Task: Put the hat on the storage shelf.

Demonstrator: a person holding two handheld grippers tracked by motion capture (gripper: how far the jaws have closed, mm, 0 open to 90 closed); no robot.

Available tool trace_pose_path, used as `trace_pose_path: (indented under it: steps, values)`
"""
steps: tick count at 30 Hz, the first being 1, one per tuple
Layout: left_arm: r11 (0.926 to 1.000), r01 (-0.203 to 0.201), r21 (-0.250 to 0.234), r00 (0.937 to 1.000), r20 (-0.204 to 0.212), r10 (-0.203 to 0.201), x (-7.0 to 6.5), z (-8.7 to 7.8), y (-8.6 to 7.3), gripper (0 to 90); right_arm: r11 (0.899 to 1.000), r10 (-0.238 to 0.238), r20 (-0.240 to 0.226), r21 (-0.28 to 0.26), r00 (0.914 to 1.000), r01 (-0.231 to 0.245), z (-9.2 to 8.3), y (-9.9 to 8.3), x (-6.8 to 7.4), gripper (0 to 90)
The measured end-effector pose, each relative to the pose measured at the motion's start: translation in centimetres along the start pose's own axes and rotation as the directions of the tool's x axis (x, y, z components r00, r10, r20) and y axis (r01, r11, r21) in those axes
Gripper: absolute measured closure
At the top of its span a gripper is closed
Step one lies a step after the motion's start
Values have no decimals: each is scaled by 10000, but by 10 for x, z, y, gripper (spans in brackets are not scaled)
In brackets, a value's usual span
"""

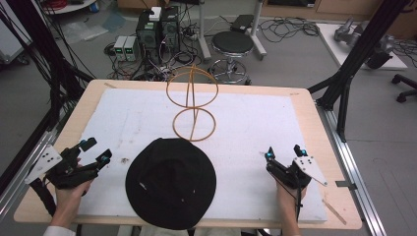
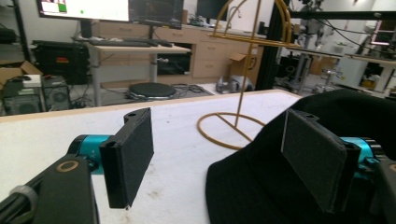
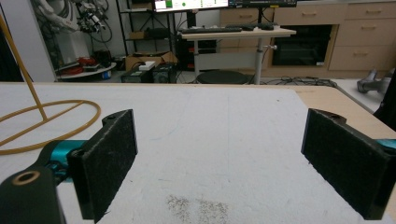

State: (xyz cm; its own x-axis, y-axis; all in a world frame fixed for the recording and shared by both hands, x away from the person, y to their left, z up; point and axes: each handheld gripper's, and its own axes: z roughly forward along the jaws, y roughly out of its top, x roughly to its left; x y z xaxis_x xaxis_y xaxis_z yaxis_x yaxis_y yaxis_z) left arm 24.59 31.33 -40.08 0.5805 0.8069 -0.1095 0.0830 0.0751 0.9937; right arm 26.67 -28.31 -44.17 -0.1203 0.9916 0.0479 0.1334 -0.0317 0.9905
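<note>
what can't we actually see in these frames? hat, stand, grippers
- Black hat: near brim cut off by the bottom edge in the high view; its underside faces the table, hidden.
- Gold wire stand: top cut off by the upper edge in the left gripper view; in the right gripper view only part of its base ring and rod shows.
- Left gripper: one open jaw covers part of the hat.

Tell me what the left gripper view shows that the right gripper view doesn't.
Left gripper view: the black hat lies close in, its brim reaching under the right-hand one of the open left gripper's fingers, and the wire stand's upper hoop is in frame.

Right gripper view: the open right gripper over bare white mat, with a dark smudge between its fingers.

Both share the white mat, the yellow wire stand's base ring and the office desks behind.
</note>
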Motion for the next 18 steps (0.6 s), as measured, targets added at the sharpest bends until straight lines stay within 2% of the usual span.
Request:
trace_pose_path:
  steps: [3,5,8,10,13,18]
  values:
    - [10000,-10,78,9993,372,7,-2,1,2,253,10000,25,-16,35,10000,-25,0,0,0,97]
    - [10000,15,78,9989,470,-19,-3,1,3,252,10000,21,-26,34,10000,-21,0,0,0,97]
    - [9998,212,31,9949,990,-214,-4,2,5,251,10000,-33,-59,39,10000,33,0,0,0,97]
    - [9996,279,22,9896,1413,-279,-6,2,7,251,10000,-53,-66,27,10000,53,0,0,0,97]
    - [9998,164,101,9822,1869,-180,-9,4,10,249,10000,-25,-79,49,10000,26,0,0,1,97]
    - [9990,-101,435,9646,2639,-17,-17,9,12,243,10000,-66,-85,53,9999,66,0,0,1,97]
